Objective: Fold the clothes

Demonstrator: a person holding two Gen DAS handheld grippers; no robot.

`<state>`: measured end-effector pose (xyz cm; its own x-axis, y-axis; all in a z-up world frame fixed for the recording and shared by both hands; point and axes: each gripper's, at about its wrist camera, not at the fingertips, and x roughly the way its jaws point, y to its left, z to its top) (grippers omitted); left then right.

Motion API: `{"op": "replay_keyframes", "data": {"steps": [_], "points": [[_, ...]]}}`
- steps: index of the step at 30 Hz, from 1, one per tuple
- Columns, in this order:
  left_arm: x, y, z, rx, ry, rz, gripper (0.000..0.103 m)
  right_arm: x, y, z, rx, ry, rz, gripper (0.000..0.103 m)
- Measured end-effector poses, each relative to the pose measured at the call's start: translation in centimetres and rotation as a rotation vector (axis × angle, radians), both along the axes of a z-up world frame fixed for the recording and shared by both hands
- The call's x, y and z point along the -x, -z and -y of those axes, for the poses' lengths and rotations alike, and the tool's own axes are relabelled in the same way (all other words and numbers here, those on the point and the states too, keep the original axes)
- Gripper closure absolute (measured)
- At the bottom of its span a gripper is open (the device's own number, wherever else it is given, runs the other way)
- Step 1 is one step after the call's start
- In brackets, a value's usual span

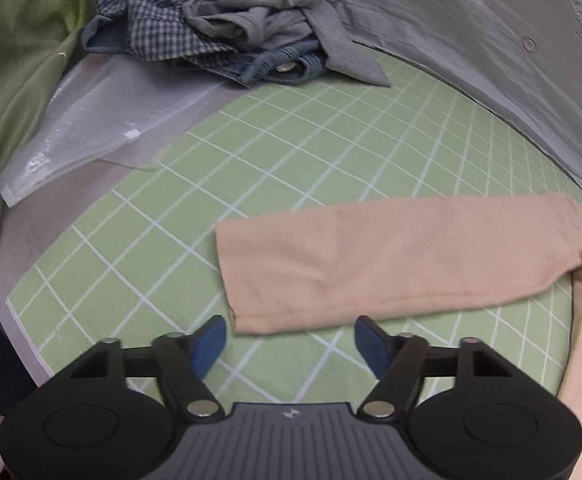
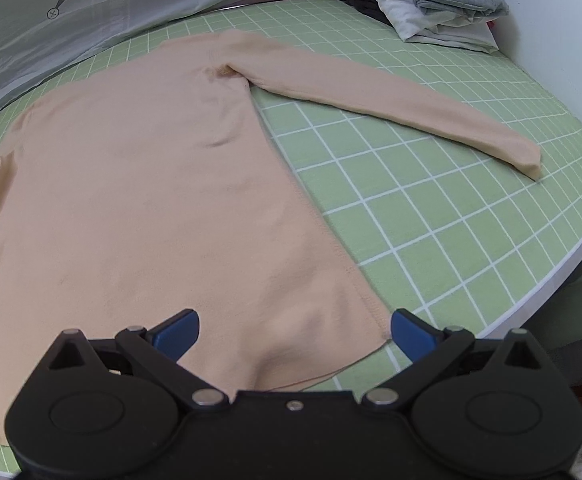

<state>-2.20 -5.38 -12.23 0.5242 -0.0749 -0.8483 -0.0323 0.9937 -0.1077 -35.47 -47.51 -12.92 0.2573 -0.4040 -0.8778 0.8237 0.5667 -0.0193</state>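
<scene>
Hovering with fingers spread wide, the left gripper [image 1: 290, 336] hangs just short of the cuff end of the left sleeve [image 1: 391, 260], with nothing between its blue pads. The right gripper [image 2: 294, 334] is likewise spread, its fingers straddling the near hem corner of the peach long-sleeved top [image 2: 151, 200] without pinching it.

That top lies flat and face-down-looking on the green grid mat [image 2: 431, 200] covering the table, body smooth apart from a small ripple near the hem, and the right sleeve [image 2: 391, 108] stretches out at an angle across the mat. Beyond, a heap of unfolded clothes [image 1: 227, 20] sits at the far left, beside a clear zip bag [image 1: 91, 128], and a stack of folded garments [image 2: 439, 0] rests at the far right.

Judging by this layout, the spreading looks finished and the sleeve fold comes next. To do it well, the left fingers should take the cuff squarely at its edge, catching both layers, and carry it across the body without dragging the shoulder; the right could pin the hem so the body stays flat.
</scene>
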Motion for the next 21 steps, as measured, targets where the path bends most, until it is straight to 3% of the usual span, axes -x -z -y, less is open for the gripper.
{"op": "replay_keyframes", "data": {"steps": [4,10,12,13,16,20,21], "points": [[-2.0,0.3,-0.7,-0.001,-0.04,-0.011,0.024,0.1,-0.3,-0.3,0.009,0.01,0.001,0.0],[-3.3,0.8,-0.4,0.011,-0.009,-0.016,0.029,0.6,-0.3,-0.4,0.014,0.05,-0.013,0.0],[-3.3,1.2,-0.2,0.011,-0.002,-0.033,0.042,0.7,-0.3,-0.3,0.015,0.057,-0.018,0.0],[-3.2,1.2,-0.2,-0.005,0.0,-0.029,0.044,0.7,-0.4,-0.3,0.019,0.058,-0.02,0.0],[-2.5,1.2,0.0,-0.068,0.018,-0.008,0.066,0.8,-0.5,-0.3,0.03,0.06,-0.025,0.0],[-1.7,1.1,-0.4,-0.029,0.017,0.001,0.097,1.0,-0.4,-0.3,0.025,0.053,-0.03,0.0],[-1.6,1.1,-0.3,-0.018,0.017,-0.002,0.098,1.0,-0.4,-0.2,0.024,0.052,-0.03,0.0]]}}
